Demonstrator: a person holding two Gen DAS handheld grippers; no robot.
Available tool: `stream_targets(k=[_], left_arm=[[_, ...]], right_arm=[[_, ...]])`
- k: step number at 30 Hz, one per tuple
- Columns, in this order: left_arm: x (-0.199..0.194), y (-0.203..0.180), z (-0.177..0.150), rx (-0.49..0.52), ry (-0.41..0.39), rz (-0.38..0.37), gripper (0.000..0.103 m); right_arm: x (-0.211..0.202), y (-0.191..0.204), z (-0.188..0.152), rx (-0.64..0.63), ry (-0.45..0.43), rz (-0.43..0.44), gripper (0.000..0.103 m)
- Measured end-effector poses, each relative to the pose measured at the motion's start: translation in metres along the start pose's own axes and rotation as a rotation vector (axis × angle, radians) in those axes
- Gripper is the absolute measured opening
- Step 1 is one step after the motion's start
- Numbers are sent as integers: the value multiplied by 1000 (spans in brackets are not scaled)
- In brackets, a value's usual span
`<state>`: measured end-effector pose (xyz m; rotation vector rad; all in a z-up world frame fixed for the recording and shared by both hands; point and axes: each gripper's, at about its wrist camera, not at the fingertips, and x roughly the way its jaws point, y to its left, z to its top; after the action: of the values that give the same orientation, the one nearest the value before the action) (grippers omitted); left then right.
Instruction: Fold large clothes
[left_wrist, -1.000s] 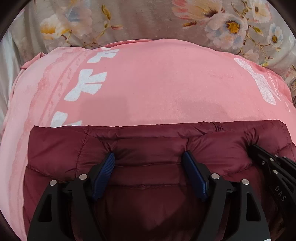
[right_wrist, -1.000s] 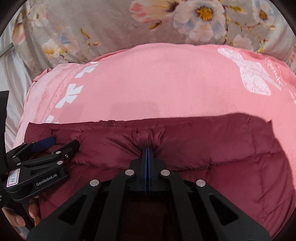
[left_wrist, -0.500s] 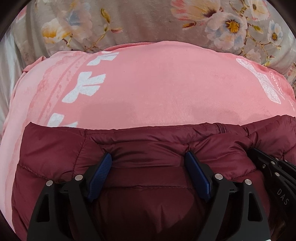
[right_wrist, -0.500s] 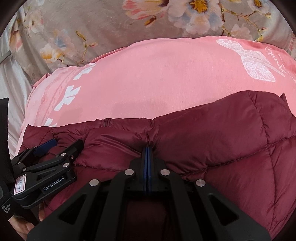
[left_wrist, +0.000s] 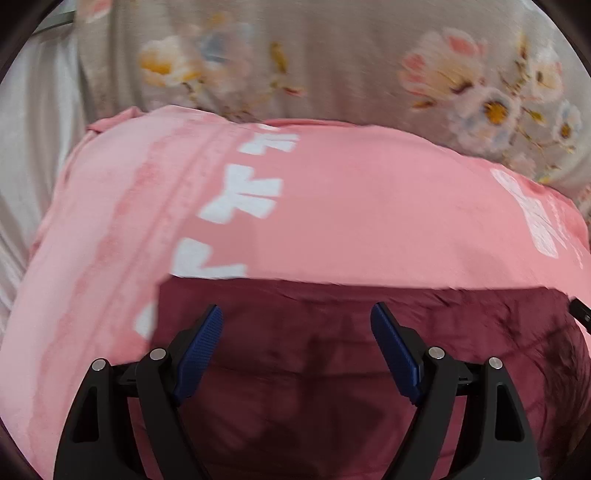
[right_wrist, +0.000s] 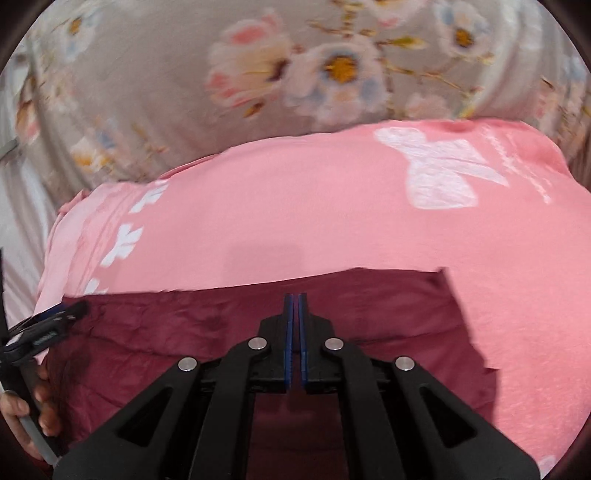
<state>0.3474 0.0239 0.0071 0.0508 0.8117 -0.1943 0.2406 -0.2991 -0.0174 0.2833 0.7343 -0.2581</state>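
Note:
A maroon puffer jacket (left_wrist: 332, 369) lies folded on a pink blanket (left_wrist: 351, 206); it also shows in the right wrist view (right_wrist: 221, 332). My left gripper (left_wrist: 297, 332) is open above the jacket's far edge, its blue pads (left_wrist: 199, 350) apart and holding nothing. My right gripper (right_wrist: 294, 306) has its blue pads pressed together over the jacket's far edge; no cloth shows between them. The left gripper also shows at the left edge of the right wrist view (right_wrist: 48, 325), held by a hand.
The pink blanket (right_wrist: 332, 221) with white bow prints covers the bed. Behind it is a grey floral bedsheet (left_wrist: 332, 55), also in the right wrist view (right_wrist: 184, 74). White fabric (left_wrist: 29, 129) lies at the far left.
Both grippers have pulled back and up from the jacket edge. The left jaws stay open off the cloth. The bunched cloth that the right pads pinched is gone from them; the jacket lies flatter.

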Motion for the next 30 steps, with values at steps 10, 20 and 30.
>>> stream_targets(k=[10, 20, 30], left_arm=[[46, 26, -24, -47, 72, 98, 86], [54, 23, -27, -38, 82, 112, 89], [55, 20, -26, -31, 81, 124, 89]], right_arm=[[30, -49, -23, 146, 68, 10, 0], [33, -53, -29, 172, 62, 33, 0], [35, -53, -29, 163, 59, 23, 0]])
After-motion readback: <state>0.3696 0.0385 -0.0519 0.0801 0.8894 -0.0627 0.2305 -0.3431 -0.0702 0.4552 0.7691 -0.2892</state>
